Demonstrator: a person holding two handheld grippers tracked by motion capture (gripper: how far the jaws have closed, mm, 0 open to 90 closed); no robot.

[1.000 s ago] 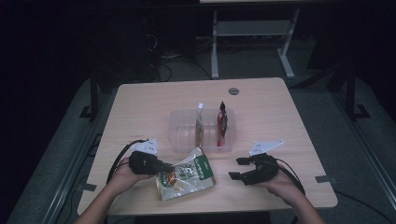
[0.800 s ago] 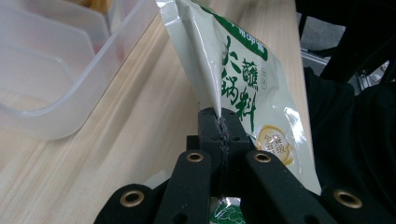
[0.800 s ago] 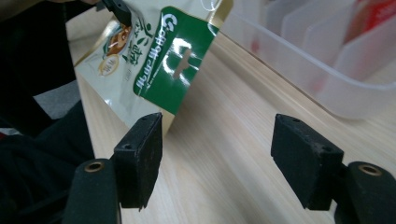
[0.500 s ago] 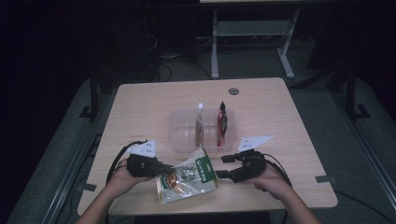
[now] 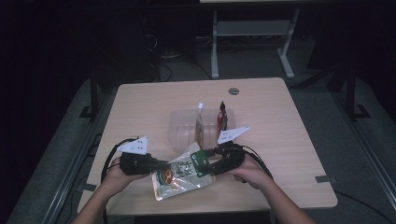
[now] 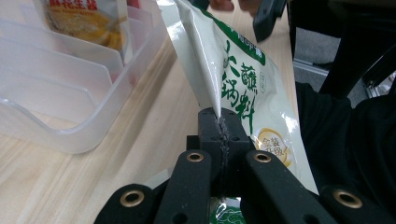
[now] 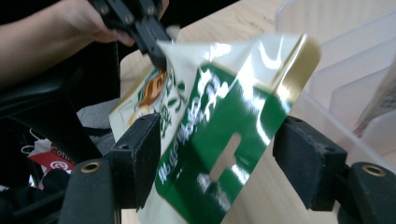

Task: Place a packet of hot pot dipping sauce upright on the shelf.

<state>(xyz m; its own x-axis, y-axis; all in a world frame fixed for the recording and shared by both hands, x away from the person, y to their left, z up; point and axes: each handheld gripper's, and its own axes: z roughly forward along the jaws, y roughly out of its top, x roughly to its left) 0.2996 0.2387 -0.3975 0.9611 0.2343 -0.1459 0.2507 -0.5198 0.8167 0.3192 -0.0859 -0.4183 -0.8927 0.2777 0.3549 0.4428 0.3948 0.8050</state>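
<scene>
Since a second ago, our right hand-held gripper (image 5: 211,161) had slid leftward to the green sauce packet (image 5: 180,172), jaws apart around its top edge, not pressing. Our left hand-held gripper (image 5: 161,164) pinched the packet's side seam above the desk (image 5: 289,154), beside the clear tray (image 5: 180,128).

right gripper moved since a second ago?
Yes. The right gripper moved left in the high view, toward the clear divider tray, its open jaws now around the green-topped pouch.

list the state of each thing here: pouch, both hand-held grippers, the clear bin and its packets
green pouch: pinched at one edge, lifted
left hand-held gripper: shut on the pouch
right hand-held gripper: open, jaws astride the pouch's green end
clear bin: two packets standing in its slots
</scene>
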